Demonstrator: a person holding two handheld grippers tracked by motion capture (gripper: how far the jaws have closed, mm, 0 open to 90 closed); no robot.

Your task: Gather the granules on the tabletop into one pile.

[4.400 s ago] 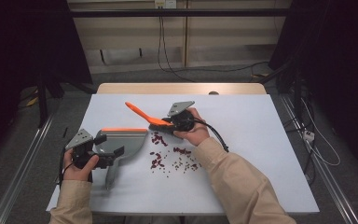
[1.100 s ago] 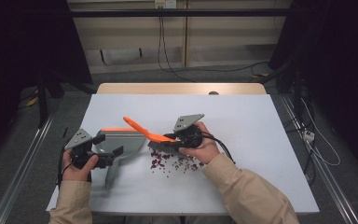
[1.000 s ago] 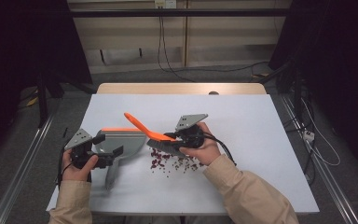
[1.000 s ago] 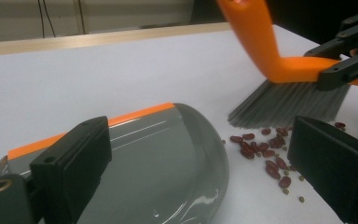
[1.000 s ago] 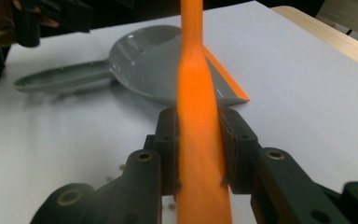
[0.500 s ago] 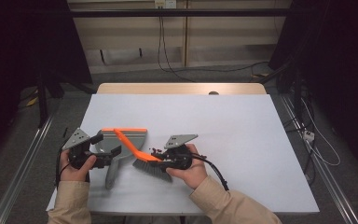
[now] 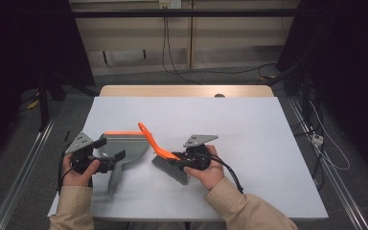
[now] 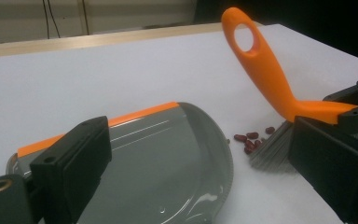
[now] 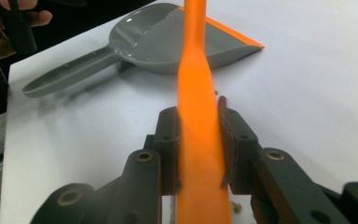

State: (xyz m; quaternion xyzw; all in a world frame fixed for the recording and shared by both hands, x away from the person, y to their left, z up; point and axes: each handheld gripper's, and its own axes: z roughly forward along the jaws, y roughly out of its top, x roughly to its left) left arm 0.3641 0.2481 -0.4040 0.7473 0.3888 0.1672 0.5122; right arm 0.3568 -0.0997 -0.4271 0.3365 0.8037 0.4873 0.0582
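Observation:
A grey dustpan (image 7: 124, 145) with an orange lip lies flat at the left; its handle (image 7: 115, 179) points toward the near edge and rests free on the table. My left gripper (image 7: 109, 151) hovers over it, jaws wide apart around the pan (image 8: 158, 172) without touching. My right gripper (image 7: 179, 162) is shut on the orange handle of a brush (image 7: 148, 139). The pads (image 9: 170, 140) press both sides of the handle (image 9: 198, 116). The grey bristles (image 8: 270, 149) rest on the table just right of the pan. A few red beans (image 8: 254, 139) lie between bristles and pan.
The white tabletop (image 7: 249, 124) stretches bare to the right and far side. A wooden strip (image 7: 187, 91) runs along its far edge. Metal rails (image 7: 24, 172) flank the table, and cables (image 7: 316, 139) lie on the floor at the right.
My right gripper has come down toward the near edge with the brush, sweeping across the spot where loose beans lay. The scattered beans are gone from the open table. The left gripper has stayed put.

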